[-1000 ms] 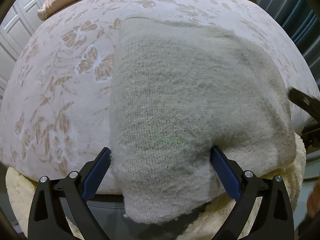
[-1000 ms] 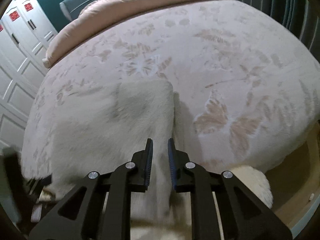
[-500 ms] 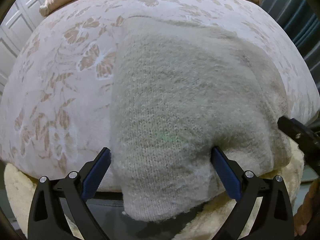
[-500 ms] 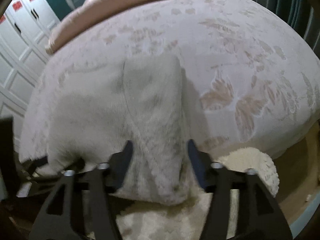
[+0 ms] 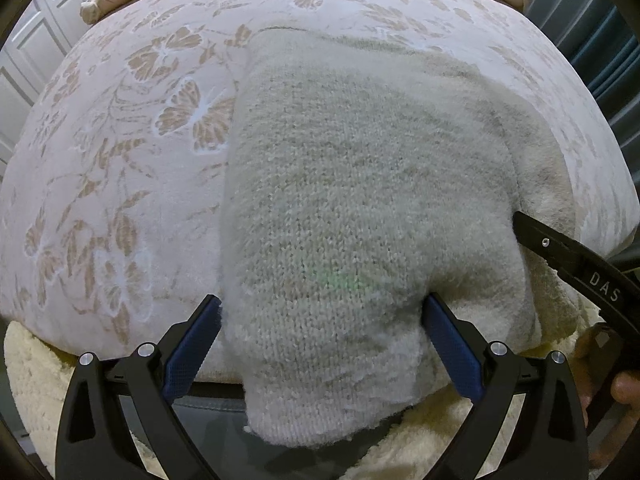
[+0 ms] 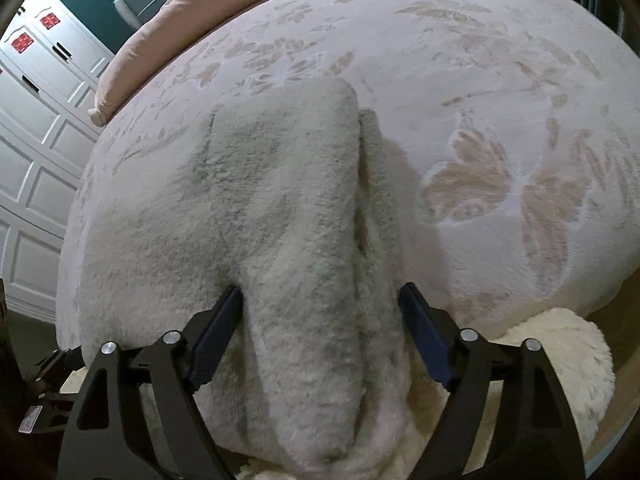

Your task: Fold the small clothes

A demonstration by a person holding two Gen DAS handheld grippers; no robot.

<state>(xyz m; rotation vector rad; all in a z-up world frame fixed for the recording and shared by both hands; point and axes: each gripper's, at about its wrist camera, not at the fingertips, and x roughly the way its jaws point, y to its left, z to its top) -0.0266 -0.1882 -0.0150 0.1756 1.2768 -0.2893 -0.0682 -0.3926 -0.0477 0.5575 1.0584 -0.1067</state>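
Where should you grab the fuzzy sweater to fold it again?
Probably the near edge of the knitted sweater, where it droops over the edge of the bed. Come from the front, pointing down: the hanging fold is thick and free underneath, so a gripper could pinch both layers. Farther back it lies flat.

A floral-patterned bed (image 5: pixel 120 184) carries a folded grey knitted garment (image 5: pixel 360 200).

Both wrist cameras look steeply down along their own black, blue-padded jaws, very close over the fuzzy off-white knitted garment (image 5: pixel 360 208) on the pale floral-patterned bed (image 5: pixel 120 184). They share that garment (image 6: pixel 280 240) (left view from its left edge, right view from its right) and the bed.
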